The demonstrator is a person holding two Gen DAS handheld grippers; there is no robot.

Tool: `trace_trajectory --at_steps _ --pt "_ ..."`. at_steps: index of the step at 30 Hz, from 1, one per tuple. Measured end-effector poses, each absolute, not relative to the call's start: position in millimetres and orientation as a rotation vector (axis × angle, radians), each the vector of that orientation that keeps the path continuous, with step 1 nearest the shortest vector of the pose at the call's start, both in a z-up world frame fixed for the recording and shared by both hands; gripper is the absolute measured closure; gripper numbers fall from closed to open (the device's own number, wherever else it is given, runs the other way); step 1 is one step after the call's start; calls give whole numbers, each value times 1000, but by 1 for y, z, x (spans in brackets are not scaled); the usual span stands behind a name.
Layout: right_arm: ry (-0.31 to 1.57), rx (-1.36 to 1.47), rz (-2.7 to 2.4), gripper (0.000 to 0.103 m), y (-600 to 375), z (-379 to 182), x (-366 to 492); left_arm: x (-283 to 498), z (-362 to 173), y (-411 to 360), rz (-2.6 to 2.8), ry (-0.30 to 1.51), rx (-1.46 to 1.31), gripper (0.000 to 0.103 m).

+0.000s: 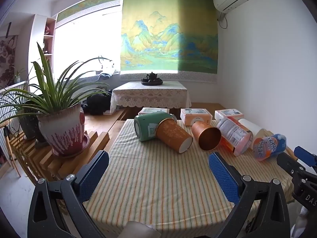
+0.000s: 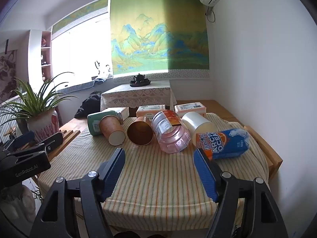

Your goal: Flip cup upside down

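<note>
Copper-coloured, the cup (image 2: 140, 130) lay on its side near the tabletop's (image 2: 158, 178) far edge, mouth toward you, between a patterned paper cup (image 2: 113, 130) and a pink bottle (image 2: 170, 132). You held your left gripper (image 1: 158, 175) and right gripper (image 2: 159, 173) spread wide over the near edge, both empty.

Black angular frames on left gripper (image 1: 158, 175) and right gripper (image 2: 159, 171), silver screws at the pivots, blue textured pads (image 1: 223, 178), white "GenRobot.AI" lettering.
</note>
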State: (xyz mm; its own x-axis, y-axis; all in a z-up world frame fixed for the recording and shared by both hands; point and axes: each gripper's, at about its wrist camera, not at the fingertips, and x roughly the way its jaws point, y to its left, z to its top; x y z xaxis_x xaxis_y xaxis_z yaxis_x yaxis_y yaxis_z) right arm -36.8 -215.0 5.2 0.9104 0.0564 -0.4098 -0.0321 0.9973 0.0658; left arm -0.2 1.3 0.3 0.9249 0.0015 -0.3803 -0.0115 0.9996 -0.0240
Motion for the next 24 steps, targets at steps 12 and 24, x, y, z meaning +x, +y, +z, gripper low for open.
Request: trace_trajectory --at_steps 12,24 --pt "430 58 45 34 -217 0 -30 1 -2 4 4 390 -28 1" --pt "433 57 30 29 -215 0 -28 1 -2 6 8 384 -33 1"
